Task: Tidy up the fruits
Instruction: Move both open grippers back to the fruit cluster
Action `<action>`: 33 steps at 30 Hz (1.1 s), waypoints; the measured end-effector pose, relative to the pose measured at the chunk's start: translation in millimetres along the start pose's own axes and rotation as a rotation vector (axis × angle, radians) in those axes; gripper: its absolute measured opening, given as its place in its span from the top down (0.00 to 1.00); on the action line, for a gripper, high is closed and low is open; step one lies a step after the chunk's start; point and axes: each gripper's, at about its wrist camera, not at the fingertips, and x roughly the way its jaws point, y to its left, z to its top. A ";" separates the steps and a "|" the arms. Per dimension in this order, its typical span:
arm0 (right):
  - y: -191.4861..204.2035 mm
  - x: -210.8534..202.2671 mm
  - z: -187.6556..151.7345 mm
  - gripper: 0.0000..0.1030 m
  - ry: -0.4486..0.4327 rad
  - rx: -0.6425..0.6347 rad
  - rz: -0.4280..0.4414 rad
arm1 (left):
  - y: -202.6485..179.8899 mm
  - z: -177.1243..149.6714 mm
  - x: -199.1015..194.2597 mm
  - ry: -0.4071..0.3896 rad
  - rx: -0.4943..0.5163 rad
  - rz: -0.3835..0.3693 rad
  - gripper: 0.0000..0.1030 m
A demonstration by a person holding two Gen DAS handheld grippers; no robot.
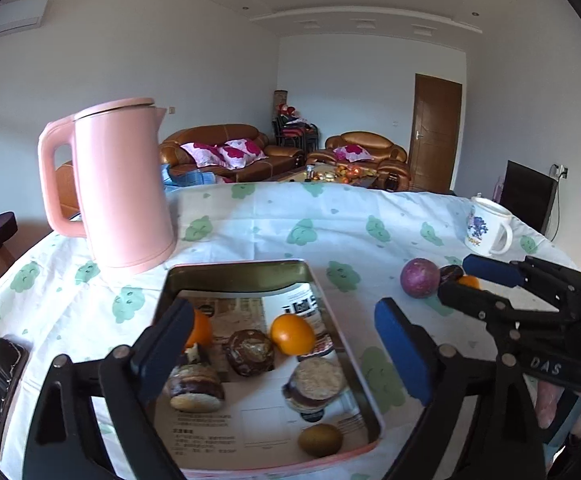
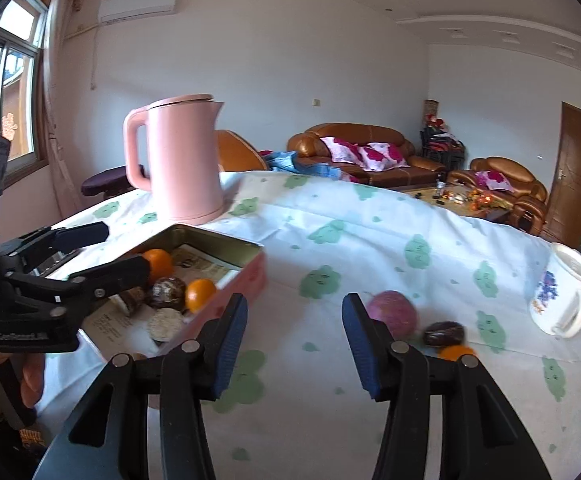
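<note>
Left claw (image 1: 286,344), low in the frame, gapes wide and empty; right claw (image 2: 294,344), lower centre, stands parted, gripping nothing, tilted slightly downward.

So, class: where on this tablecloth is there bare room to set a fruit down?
Free: the cloth between the pink kettle and the mug, and the strip between the tin and the purple fruit. Crowded: inside the tin, and around the purple fruit beside the mug.

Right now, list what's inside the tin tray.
The tin tray holds two oranges, a kiwi, several dark round pastries and printed paper lining. The left fingers cover part of one orange.
</note>
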 end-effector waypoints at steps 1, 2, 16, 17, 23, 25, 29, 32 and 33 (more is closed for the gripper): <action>-12.9 -1.2 -1.5 0.50 0.007 0.011 -0.046 | -8.0 1.5 2.1 0.005 0.014 -0.015 0.09; -26.0 -1.6 -3.1 0.50 0.014 0.024 -0.088 | -15.9 2.7 4.6 0.011 0.026 -0.030 0.09; -113.6 19.9 -33.8 0.50 0.221 0.155 -0.216 | -84.0 3.4 40.3 0.098 0.110 -0.139 0.09; -113.9 22.6 -35.2 0.50 0.237 0.155 -0.200 | -85.5 3.7 43.2 0.104 0.109 -0.139 0.09; -117.9 34.4 -40.9 0.50 0.310 0.171 -0.163 | -95.6 8.0 57.7 0.144 0.116 -0.145 0.09; -120.2 37.6 -42.8 0.58 0.328 0.185 -0.153 | -100.1 8.2 59.4 0.151 0.129 -0.148 0.09; -123.5 41.0 -46.2 0.73 0.350 0.204 -0.123 | -107.3 8.4 61.2 0.159 0.143 -0.160 0.09; -121.3 37.4 -45.2 0.73 0.330 0.197 -0.132 | -110.7 10.7 65.0 0.165 0.146 -0.161 0.09; -120.8 35.2 -44.5 0.73 0.320 0.194 -0.141 | -111.2 11.9 67.3 0.170 0.145 -0.160 0.09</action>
